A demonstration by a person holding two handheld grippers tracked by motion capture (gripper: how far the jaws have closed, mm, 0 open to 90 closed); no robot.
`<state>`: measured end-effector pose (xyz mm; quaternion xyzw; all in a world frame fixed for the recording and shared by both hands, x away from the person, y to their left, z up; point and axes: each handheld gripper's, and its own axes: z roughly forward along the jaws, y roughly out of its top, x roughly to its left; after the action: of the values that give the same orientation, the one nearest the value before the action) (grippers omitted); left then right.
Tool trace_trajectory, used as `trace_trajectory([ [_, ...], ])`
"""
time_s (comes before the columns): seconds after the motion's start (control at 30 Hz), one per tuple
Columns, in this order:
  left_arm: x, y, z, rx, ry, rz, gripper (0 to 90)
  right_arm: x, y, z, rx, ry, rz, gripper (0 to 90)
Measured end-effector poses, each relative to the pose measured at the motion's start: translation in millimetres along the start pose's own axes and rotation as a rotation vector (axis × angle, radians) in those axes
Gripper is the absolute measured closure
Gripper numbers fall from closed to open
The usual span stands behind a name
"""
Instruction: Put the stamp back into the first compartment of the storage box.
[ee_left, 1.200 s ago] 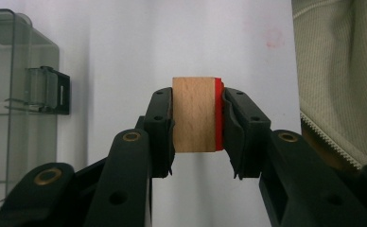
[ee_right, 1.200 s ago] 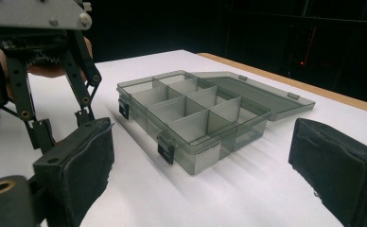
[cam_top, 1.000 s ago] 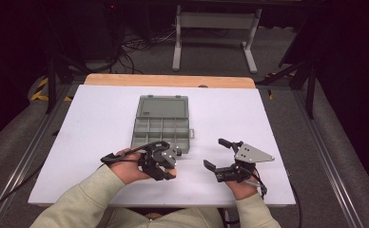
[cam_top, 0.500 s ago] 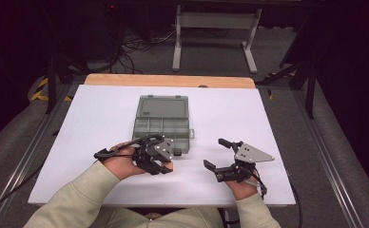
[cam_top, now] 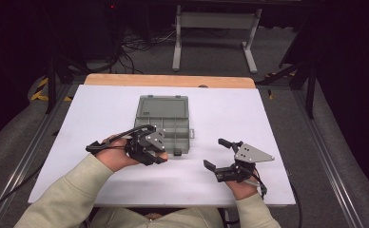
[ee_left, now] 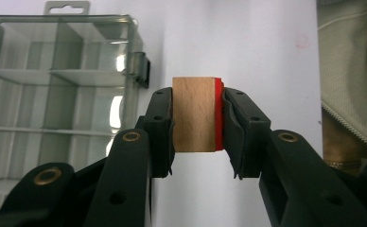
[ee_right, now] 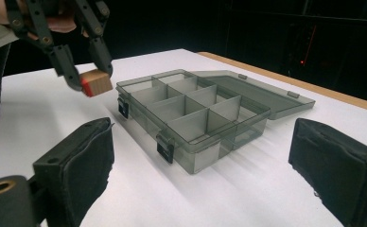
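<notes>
Left gripper: clamped on a block, wood face against one pad, red face against the other; block end pokes out past the fingertips.
Right gripper: spread wide, nothing between the pads; rests low on the table, off to the side of the box.
Block position: held between the left pads, above the table, just short of the box's near wall; in the right gripper view hangs beside the box's corner, not yet over any cell.
Box: clear grey plastic, lid laid flat open behind it, dividers forming several cells; two dark latches on the near wall.
Box contents: no items seen in the cells that show; some cells partly hidden by dividers and glare.
Likely step: carrying the block toward a cell, judged from its place next to the open box.
Risk, slip: grip sits on two smooth flat faces with part of the block unsupported beyond the pads; a quick tilt could let it slide out onto the table.
Risk, snag: block looks close in width to a cell; lowered off-centre, could catch on a divider and stay perched instead of dropping in.
Risk, shove: box is light and unheld; a knock from the left fingers against the near wall or latch could push it away or skew it.
Risk, release: opening too high could make the block bounce out or into the wrong cell.
</notes>
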<state>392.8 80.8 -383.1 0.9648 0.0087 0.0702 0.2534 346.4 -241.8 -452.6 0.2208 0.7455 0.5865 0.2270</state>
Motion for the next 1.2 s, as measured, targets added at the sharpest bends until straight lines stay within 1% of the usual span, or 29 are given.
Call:
trace_trajectory([
  [0.23, 11.2, -5.7, -9.8, -0.001, 0.038, -0.031, 65.9, -0.1, -0.1, 0.0, 0.000, 0.001, 0.000, 7.8],
  [0.27, 12.5, -6.5, -10.6, 0.000, 0.041, -0.029, 65.9, -0.1, -0.1, 0.0, 0.000, 0.001, 0.000, 7.8],
  [0.33, 17.2, -9.7, -12.7, 0.005, 0.053, -0.044, 65.9, -0.1, -0.1, 0.0, 0.001, 0.001, -0.001, 7.8],
  [0.4, 19.0, -10.7, -13.0, 0.010, 0.057, -0.047, 65.9, -0.1, 0.0, 0.0, 0.002, 0.001, -0.001, 7.8],
  [0.47, 24.1, -13.3, -12.3, 0.028, 0.071, -0.061, 65.9, -0.1, -0.1, 0.2, 0.003, 0.002, -0.002, 7.8],
  [0.5, 24.1, -13.3, -12.3, 0.028, 0.071, -0.061, 65.9, -0.1, -0.1, 0.2, 0.003, 0.002, -0.002, 7.8],
  [0.67, 33.4, -18.4, -12.8, 0.025, 0.084, -0.084, 65.9, -0.2, -0.1, 0.1, 0.004, 0.002, -0.002, 7.8],
  [0.73, 38.1, -21.5, -12.2, 0.032, 0.099, -0.099, 65.9, -0.2, -0.1, 0.1, 0.004, 0.002, -0.001, 7.8],
  [0.77, 39.8, -22.5, -12.2, 0.040, 0.106, -0.092, 65.9, -0.2, -0.1, 0.1, 0.004, 0.002, -0.002, 7.8],
  [0.83, 42.7, -24.7, -11.6, 0.045, 0.119, -0.094, 66.0, -0.3, -0.1, 0.0, 0.003, 0.002, -0.001, 7.8],
  [0.93, 48.8, -28.8, -11.4, 0.046, 0.127, -0.106, 66.0, -0.3, -0.1, 0.0, 0.003, 0.002, -0.001, 7.8],
  [0.97, 48.8, -28.8, -11.4, 0.046, 0.127, -0.106, 65.9, -0.3, -0.1, 0.0, 0.003, 0.002, -0.001, 7.8],
  [1.0, 53.4, -31.9, -11.7, 0.044, 0.132, -0.113, 65.9, -0.2, -0.1, 0.0, 0.003, 0.002, -0.001, 7.8],
  [1.1, 58.7, -36.1, -12.4, 0.036, 0.129, -0.141, 65.9, -0.2, -0.2, 0.0, 0.002, 0.003, 0.000, 7.8],
  [1.17, 59.8, -37.0, -12.2, 0.036, 0.131, -0.145, 65.9, -0.3, -0.2, 0.0, 0.003, 0.003, 0.000, 7.8],
  [1.2, 62.3, -38.9, -11.8, 0.039, 0.137, -0.148, 65.9, -0.3, -0.3, 0.3, 0.004, 0.004, 0.000, 7.8],
])
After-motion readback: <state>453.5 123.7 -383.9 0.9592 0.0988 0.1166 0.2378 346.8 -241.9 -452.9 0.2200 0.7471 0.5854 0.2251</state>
